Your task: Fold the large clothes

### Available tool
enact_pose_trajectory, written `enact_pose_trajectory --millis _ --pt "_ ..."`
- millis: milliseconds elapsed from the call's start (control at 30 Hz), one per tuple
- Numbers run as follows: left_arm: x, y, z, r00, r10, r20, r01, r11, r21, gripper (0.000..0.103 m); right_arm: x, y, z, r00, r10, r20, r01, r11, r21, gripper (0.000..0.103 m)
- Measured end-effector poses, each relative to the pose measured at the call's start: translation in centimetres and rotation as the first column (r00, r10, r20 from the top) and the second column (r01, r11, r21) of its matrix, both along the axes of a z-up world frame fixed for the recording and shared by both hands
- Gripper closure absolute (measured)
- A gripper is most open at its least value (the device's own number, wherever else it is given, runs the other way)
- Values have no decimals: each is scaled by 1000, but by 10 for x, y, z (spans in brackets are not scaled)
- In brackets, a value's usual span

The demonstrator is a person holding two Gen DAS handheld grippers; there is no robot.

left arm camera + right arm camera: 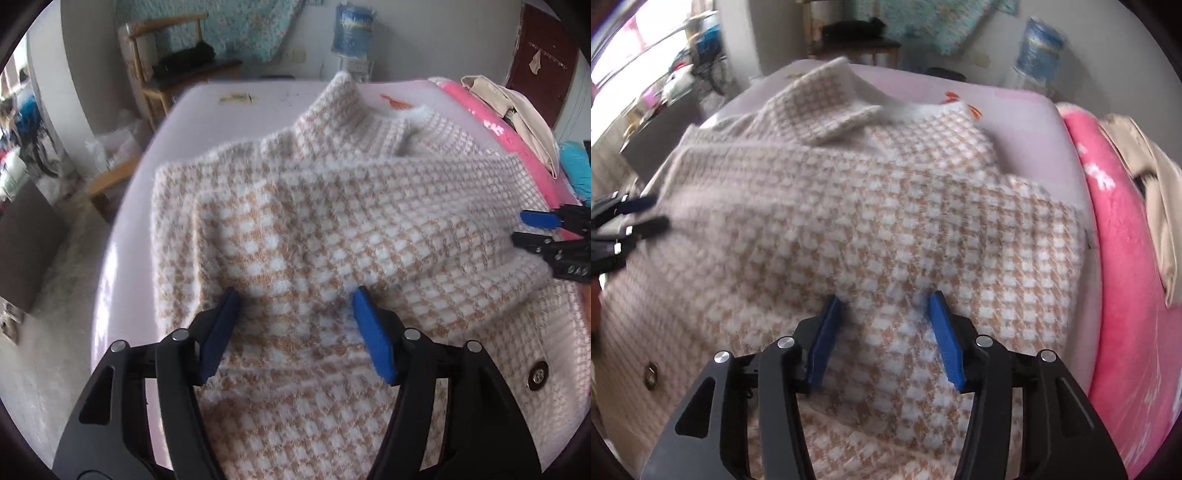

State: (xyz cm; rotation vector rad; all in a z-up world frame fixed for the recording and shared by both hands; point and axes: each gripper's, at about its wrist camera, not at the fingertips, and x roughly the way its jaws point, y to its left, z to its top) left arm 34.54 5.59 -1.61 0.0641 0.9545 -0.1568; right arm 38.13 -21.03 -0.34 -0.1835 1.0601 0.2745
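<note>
Now both tongs — left gripper [293, 293], right gripper [886, 297] — gape above the fuzzy houndstooth sweater [314, 221].

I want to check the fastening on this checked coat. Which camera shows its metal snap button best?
The left wrist view: the snap button is sharp and close, low on the right of the houndstooth coat. In the right wrist view the button sits small, dim and blurred near the left edge.
</note>
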Motion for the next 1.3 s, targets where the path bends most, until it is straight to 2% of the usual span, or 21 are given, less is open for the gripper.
enact_pose_trajectory --millis 67,133,233,267,333,400,467,533,600,633,700,767,800,867,933,967,1033,1100,1200,1233,1300 --pt "-6 0 8 1000 5 0 -5 1000 -17 38 -10 2 11 1000 4 8 -4 1000 11 54" --pt "-19 1 14 1000 -24 17 25 998 -51 32 -35 13 24 997 56 56 -58 998 34 54" --pt "-29 -4 3 999 -47 20 47 999 -5 28 -54 29 14 993 91 79 -89 996 -18 54" --pt "-29 -6 -2 998 -52 22 51 998 23 26 -52 31 5 994 85 65 -83 996 -34 54" --pt "-29 -6 0 998 -48 42 47 998 30 26 -44 27 -4 998 46 33 -46 999 -1 54" --pt "-27 0 9 999 -19 41 19 1000 -1 26 -43 25 4 999 19 30 -20 1000 23 54" --pt "-25 10 25 997 -6 74 12 997 -77 26 -47 25 23 998 28 56 -33 996 83 54" --pt "-19 13 33 995 0 97 8 997 -82 26 -42 28 33 995 29 93 -36 996 77 54" --pt "-6 13 30 997 21 74 -15 997 -76 26 -27 30 28 996 25 83 -31 996 83 54" --pt "7 13 20 999 36 23 -34 996 -82 26 -19 32 22 998 19 62 -24 996 87 54" --pt "26 14 -2 998 53 -36 -55 996 -67 26 1 38 -6 1000 5 -23 -3 998 61 54" --pt "27 7 -3 999 39 24 -39 999 -10 26 5 40 -9 1000 7 15 -8 998 60 53" --pt "27 5 -2 999 39 20 -39 999 7 26 5 40 -7 1000 5 7 -6 998 57 53" --pt "22 9 4 999 47 14 -47 998 -36 26 -7 37 7 1000 -2 26 0 996 95 53" --pt "10 14 10 999 41 22 -40 997 -67 26 -35 41 22 994 71 87 -80 991 111 52" --pt "3 17 12 999 39 27 -37 997 -67 26 -46 44 25 989 103 106 -115 988 107 50" --pt "-8 19 12 999 34 29 -32 998 -57 26 -74 56 26 971 194 137 -209 972 105 32" --pt "-12 20 13 999 41 35 -39 998 -42 26 -93 69 14 954 273 127 -288 950 122 24" --pt "-16 25 13 997 64 32 -62 997 -45 26 -103 90 -15 947 310 84 -318 943 98 23" --pt "-16 26 12 997 72 31 -70 996 -48 26 -108 95 -21 945 316 84 -323 942 88 15" --pt "-17 27 12 996 84 23 -83 995 -49 26 -113 99 -26 934 319 161 -331 942 58 6"
